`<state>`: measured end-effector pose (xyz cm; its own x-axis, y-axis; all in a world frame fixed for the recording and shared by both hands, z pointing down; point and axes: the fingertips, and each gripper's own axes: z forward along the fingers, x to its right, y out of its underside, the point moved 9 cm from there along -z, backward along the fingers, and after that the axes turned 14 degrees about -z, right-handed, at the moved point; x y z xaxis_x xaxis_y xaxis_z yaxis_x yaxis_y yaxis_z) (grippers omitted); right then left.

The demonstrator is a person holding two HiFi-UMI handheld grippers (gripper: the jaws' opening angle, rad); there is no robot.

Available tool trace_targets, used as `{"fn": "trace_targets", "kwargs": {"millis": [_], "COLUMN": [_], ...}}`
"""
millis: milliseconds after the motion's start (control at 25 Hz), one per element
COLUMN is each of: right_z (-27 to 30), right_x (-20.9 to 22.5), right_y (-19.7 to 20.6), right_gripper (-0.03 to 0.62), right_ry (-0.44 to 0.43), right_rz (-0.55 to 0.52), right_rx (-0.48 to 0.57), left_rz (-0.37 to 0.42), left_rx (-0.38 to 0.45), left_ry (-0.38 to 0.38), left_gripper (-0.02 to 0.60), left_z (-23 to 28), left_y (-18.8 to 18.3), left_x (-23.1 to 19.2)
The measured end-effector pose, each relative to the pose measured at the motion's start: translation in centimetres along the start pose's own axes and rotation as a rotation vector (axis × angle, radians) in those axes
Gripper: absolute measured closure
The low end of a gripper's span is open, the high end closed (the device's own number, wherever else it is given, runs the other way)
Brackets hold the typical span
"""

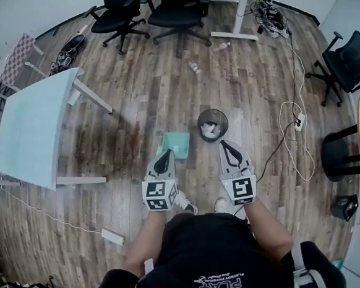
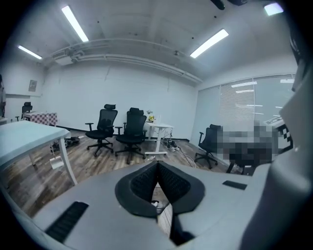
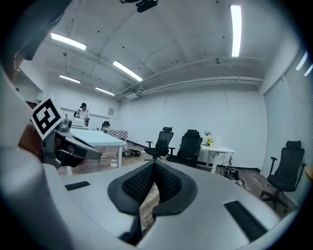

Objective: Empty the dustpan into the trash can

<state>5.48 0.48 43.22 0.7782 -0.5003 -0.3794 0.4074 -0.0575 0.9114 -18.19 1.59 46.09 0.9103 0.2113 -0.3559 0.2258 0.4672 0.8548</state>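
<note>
A green dustpan [image 1: 177,143] lies flat on the wooden floor, just left of a black mesh trash can [image 1: 212,124] that holds some white litter. Both grippers are held up in front of my body, above the floor and apart from both things. My left gripper [image 1: 162,155] hangs over the dustpan's near edge; in the left gripper view its jaws [image 2: 157,165] meet with nothing between them. My right gripper [image 1: 228,144] hangs below the can in the picture; its jaws [image 3: 155,165] are also closed and empty. The marker cube of the left gripper [image 3: 48,117] shows in the right gripper view.
A pale blue table [image 1: 33,127] stands at the left. Black office chairs [image 1: 117,15] and a white desk are at the far side. Cables and a power strip [image 1: 299,123] run at the right, beside a black stool [image 1: 339,152]. Small bottles [image 1: 194,66] lie on the floor.
</note>
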Motion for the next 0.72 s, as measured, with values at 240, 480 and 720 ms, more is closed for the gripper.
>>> {"fn": "trace_targets", "kwargs": {"millis": [240, 480, 720], "right_z": [-4.6, -7.0, -8.9], "right_x": [2.4, 3.5, 4.4], "right_y": [-0.3, 0.5, 0.5], "right_gripper": [0.571, 0.571, 0.571], "right_ry": [-0.013, -0.023, -0.026], "right_rz": [0.027, 0.036, 0.016], "right_rx": [0.099, 0.131, 0.146], "left_rz": [0.004, 0.029, 0.051], "left_rx": [0.092, 0.116, 0.140], "left_ry": [0.069, 0.062, 0.051], "left_gripper": [0.558, 0.558, 0.558], "left_z": [-0.8, -1.8, -3.1], "left_y": [0.4, 0.4, 0.7], "left_x": [6.4, 9.3, 10.8]}}
